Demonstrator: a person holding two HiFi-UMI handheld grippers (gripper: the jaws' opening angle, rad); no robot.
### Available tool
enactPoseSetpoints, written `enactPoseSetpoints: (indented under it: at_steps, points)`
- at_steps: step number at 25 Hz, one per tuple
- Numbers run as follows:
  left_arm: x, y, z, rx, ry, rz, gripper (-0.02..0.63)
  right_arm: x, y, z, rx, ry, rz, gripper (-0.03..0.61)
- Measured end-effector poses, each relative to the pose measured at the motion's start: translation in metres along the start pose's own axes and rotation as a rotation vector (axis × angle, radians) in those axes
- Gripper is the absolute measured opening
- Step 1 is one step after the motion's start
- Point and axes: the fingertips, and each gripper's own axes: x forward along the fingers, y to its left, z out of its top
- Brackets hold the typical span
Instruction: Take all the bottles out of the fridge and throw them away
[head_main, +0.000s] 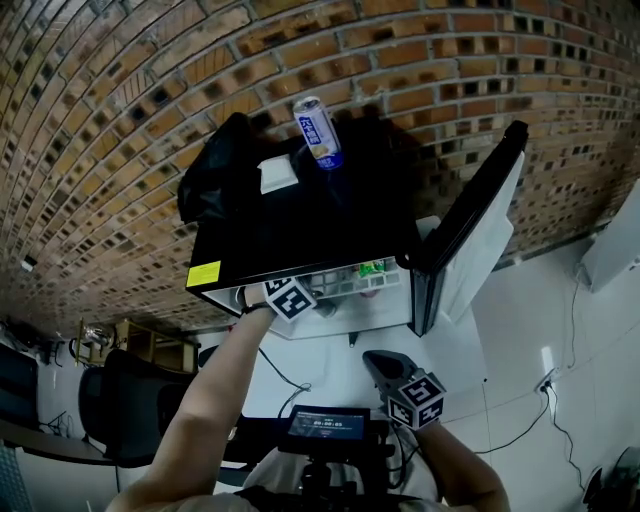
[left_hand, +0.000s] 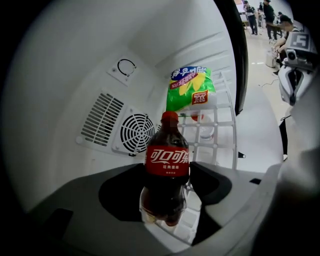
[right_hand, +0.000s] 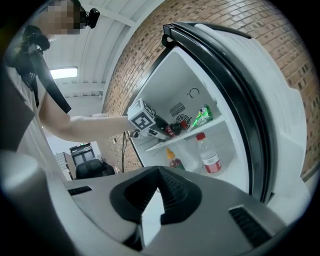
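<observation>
One fridge (head_main: 300, 240) is noted, its door (head_main: 480, 230) open. Four bottles are counted. One blue-labelled bottle (head_main: 318, 131) is seen on the fridge top. One cola bottle (left_hand: 167, 157) is found on the upper shelf (right_hand: 200, 131), near one green snack bag (left_hand: 191, 89). Two are kept below: a red-capped clear bottle (right_hand: 208, 156) and an orange-capped bottle (right_hand: 173, 159). The cola bottle is flanked by the left gripper (left_hand: 168, 175), jaws parted. The right gripper (right_hand: 159, 175) is held outside, closed on nothing.
</observation>
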Motion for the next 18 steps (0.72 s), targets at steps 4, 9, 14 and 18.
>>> enactPoseSetpoints:
  at_steps: [4, 9, 14, 18]
  points:
    - [0.008, -0.007, -0.007, 0.061, -0.001, 0.11, 0.278, -0.003, -0.001, 0.002, -0.006, -0.009, -0.022, 0.0]
    - [-0.006, -0.021, -0.009, 0.185, -0.038, 0.279, 0.276, -0.008, -0.004, 0.0, 0.017, -0.011, -0.041, 0.0]
    - [-0.054, -0.023, 0.006, 0.155, -0.172, 0.377, 0.276, -0.002, 0.002, -0.003, 0.012, 0.003, -0.024, 0.0]
    - [-0.092, -0.033, 0.009, 0.107, -0.236, 0.402, 0.277, 0.003, 0.005, 0.003, -0.013, 0.004, -0.017, 0.0]
